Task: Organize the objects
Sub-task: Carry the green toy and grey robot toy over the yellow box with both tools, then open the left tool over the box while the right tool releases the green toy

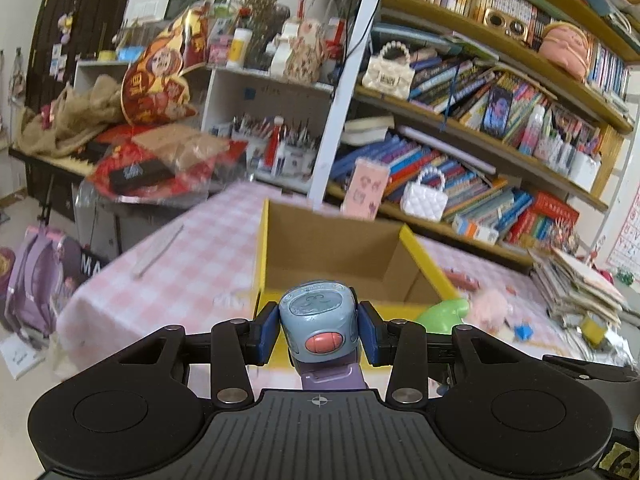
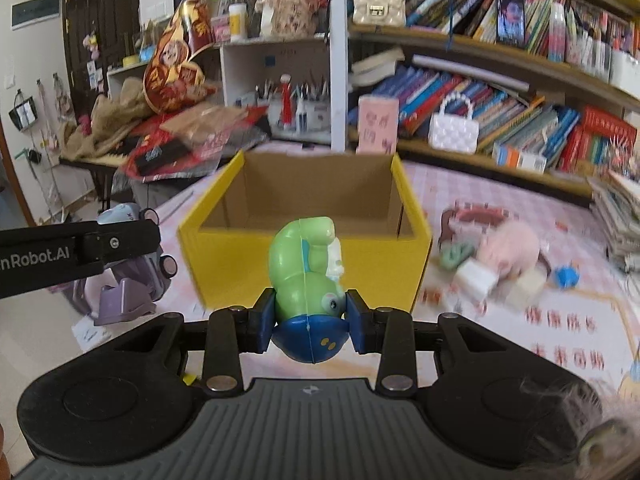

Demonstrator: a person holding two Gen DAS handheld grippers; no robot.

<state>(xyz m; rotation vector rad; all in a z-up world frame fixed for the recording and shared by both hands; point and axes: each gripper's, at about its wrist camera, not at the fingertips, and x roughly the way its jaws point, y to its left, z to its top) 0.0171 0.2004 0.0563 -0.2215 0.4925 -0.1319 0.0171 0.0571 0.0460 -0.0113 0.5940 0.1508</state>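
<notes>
Left claw [image 1: 319,330] is clamped on a blue-grey toy [image 1: 318,322] with a pink button on its face and a purple base underneath, pads squeezing both flat-ish sides. Straight ahead of it and a bit lower sits the yellow box [image 1: 264,256], open top, nothing visible inside from here.

Right claw [image 2: 310,318] is gripping a green toy [image 2: 306,270] upside down, blue end nearest the claw, pads pressing near where the green meets the blue. The same box [image 2: 208,256] is dead ahead, its front wall just past the toy.

Handling-wise, both look like hard hollow plastic, so I'd guess light and stiff, not fragile, but smooth and rounded, which means slippery. The green one bulges where it's pinched, so it could squirt out if the squeeze loosens. The blue-grey one seems safer since it's held across its widest part.

Off to the right of the right claw, a pink plush [image 2: 510,248] and small blocks are on the checkered tablecloth [image 2: 480,184].
</notes>
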